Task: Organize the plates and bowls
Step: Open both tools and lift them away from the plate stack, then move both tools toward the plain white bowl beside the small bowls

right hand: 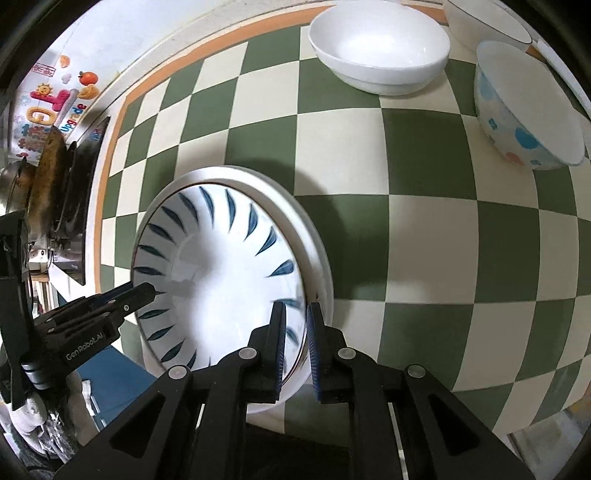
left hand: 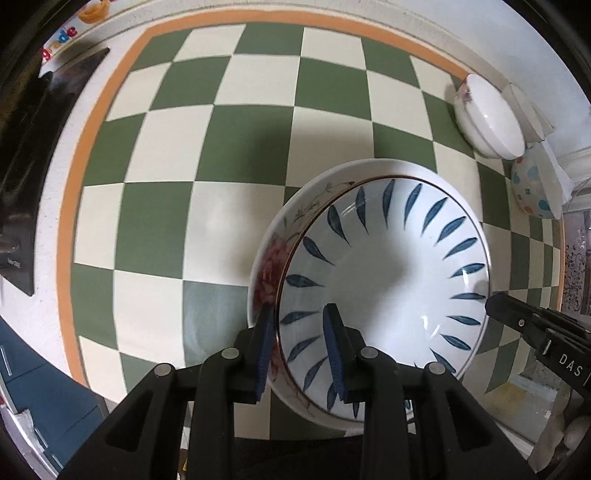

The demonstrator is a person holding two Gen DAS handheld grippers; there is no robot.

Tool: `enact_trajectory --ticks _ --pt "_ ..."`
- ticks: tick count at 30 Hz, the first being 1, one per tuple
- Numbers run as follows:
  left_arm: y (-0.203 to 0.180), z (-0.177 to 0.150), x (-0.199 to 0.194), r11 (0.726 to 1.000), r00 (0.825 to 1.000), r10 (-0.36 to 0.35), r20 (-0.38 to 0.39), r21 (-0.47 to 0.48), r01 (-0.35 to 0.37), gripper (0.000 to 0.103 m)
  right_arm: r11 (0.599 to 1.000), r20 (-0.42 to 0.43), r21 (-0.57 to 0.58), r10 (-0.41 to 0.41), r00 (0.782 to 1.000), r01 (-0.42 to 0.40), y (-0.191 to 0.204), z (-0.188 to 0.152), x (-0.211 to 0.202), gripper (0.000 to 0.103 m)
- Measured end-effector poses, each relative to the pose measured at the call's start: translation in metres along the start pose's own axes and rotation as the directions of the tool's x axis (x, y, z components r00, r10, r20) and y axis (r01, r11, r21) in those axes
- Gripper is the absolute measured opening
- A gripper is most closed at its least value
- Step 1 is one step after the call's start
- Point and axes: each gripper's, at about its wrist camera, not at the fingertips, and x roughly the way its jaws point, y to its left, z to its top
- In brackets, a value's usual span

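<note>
A blue-leaf bowl (left hand: 388,273) sits nested inside a larger white bowl with red flowers on its outer wall (left hand: 267,273). My left gripper (left hand: 301,354) straddles the near rim of both bowls, one finger outside and one inside, jaws close on the rims. My right gripper (right hand: 296,347) is shut on the opposite rim of the blue-leaf bowl (right hand: 221,280); the white outer bowl's rim (right hand: 317,254) shows beside it. Each gripper shows in the other's view, the right one (left hand: 495,302) and the left one (right hand: 147,291).
A plain white bowl (right hand: 380,48) (left hand: 487,114), a spotted bowl (right hand: 524,110) (left hand: 532,188) and another white dish (right hand: 484,18) stand at the far side of the green-and-cream checked cloth (left hand: 229,155). A black stove with pans (right hand: 70,177) lies to the left.
</note>
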Motion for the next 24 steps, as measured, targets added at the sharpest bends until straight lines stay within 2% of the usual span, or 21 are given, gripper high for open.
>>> enact_trajectory --ticks 9,11,14,15,18,19,20,21,23,24 --pt "-0.007 -0.042 -0.063 0.998 0.989 0.022 0.144 0.047 -0.029 0.025 0.998 0.112 -0.046 -0.035 0.993 0.041 0.032 -0.042 -0.054 0.016" --pt "-0.006 -0.054 -0.077 0.998 0.984 0.015 0.175 0.055 -0.025 0.025 0.997 0.151 -0.059 -0.050 0.987 0.059 0.041 -0.056 -0.071 0.026" --pt "-0.007 -0.073 -0.099 0.997 0.975 0.003 0.222 0.070 -0.019 0.025 0.994 0.206 -0.070 -0.064 0.977 0.079 0.051 -0.081 -0.095 0.035" --pt "-0.007 -0.079 -0.105 0.997 0.972 0.001 0.236 0.075 -0.019 0.028 0.994 0.223 -0.075 -0.066 0.973 0.085 0.056 -0.090 -0.104 0.037" --pt "-0.007 -0.096 -0.125 0.996 0.961 -0.001 0.276 0.091 -0.025 0.032 0.992 0.267 -0.082 -0.074 0.961 0.099 0.065 -0.115 -0.124 0.051" --pt "-0.007 -0.103 -0.132 0.995 0.956 -0.002 0.292 0.096 -0.027 0.035 0.991 0.282 -0.084 -0.079 0.956 0.107 0.069 -0.124 -0.131 0.060" --pt "-0.008 -0.109 -0.138 0.994 0.951 -0.002 0.308 0.104 -0.031 0.047 0.990 0.298 -0.085 -0.084 0.951 0.114 0.073 -0.133 -0.137 0.069" --pt "-0.008 -0.115 -0.145 0.993 0.945 -0.003 0.326 0.110 -0.035 0.063 0.990 0.312 -0.083 -0.083 0.946 0.114 0.076 -0.141 -0.142 0.073" --pt "-0.007 -0.126 -0.156 0.993 0.936 -0.009 0.352 0.117 -0.034 0.084 0.992 0.333 -0.075 -0.074 0.940 0.105 0.080 -0.157 -0.152 0.082" --pt "-0.007 -0.130 -0.160 0.992 0.931 -0.009 0.364 0.119 -0.036 0.087 0.992 0.341 -0.070 -0.073 0.937 0.103 0.081 -0.165 -0.157 0.083"
